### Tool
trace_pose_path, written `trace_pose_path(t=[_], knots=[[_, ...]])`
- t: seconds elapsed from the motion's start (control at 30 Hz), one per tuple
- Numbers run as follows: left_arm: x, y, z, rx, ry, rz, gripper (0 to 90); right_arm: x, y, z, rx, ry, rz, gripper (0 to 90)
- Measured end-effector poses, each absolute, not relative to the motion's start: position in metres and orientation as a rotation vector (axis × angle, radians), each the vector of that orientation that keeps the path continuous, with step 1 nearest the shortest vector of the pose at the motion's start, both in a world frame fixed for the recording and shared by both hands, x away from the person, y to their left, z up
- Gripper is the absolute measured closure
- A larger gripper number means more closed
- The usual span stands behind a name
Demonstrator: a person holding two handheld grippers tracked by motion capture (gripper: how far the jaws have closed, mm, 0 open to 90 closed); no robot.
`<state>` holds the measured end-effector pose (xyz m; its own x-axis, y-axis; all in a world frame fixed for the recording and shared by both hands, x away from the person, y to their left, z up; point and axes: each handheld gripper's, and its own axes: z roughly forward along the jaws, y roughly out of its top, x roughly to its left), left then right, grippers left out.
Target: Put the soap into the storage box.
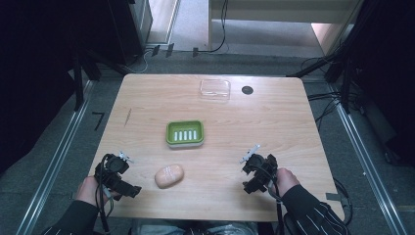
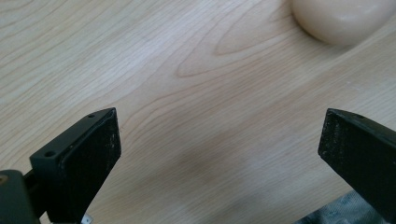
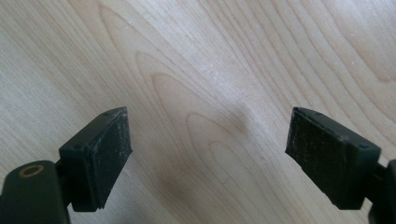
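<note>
Resting near table edge: left gripper (image 1: pixel 128 171) and right gripper (image 1: pixel 248 171), jaws wide, empty. Soap (image 1: pixel 169 176) just beside left; green dish (image 1: pixel 184 133) beyond. Likely start; next, grasp soap.

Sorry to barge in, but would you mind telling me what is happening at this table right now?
A person holds a gripper in each hand at the near edge of the wooden table. The left gripper and right gripper are both open and empty. A peach soap bar lies near the left gripper, untouched. A green soap dish sits mid-table, its clear lid at the far edge.
</note>
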<state>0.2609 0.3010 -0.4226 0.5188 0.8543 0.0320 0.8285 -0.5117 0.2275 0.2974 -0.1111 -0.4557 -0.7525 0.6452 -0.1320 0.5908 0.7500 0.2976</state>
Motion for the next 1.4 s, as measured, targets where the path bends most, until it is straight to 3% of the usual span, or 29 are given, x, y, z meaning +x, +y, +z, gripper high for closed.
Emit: trace_pose_path(t=[0.47,1.4], knots=[[0.262,0.269,-0.421,2.577,1.214,0.197,0.0,0.297,-0.106,-0.455,0.962,2.730,0.334,14.6],[0.290,0.213,-0.441,2.642,0.997,0.252,0.0,0.298,-0.102,-0.456,0.951,2.734,0.333,14.6]])
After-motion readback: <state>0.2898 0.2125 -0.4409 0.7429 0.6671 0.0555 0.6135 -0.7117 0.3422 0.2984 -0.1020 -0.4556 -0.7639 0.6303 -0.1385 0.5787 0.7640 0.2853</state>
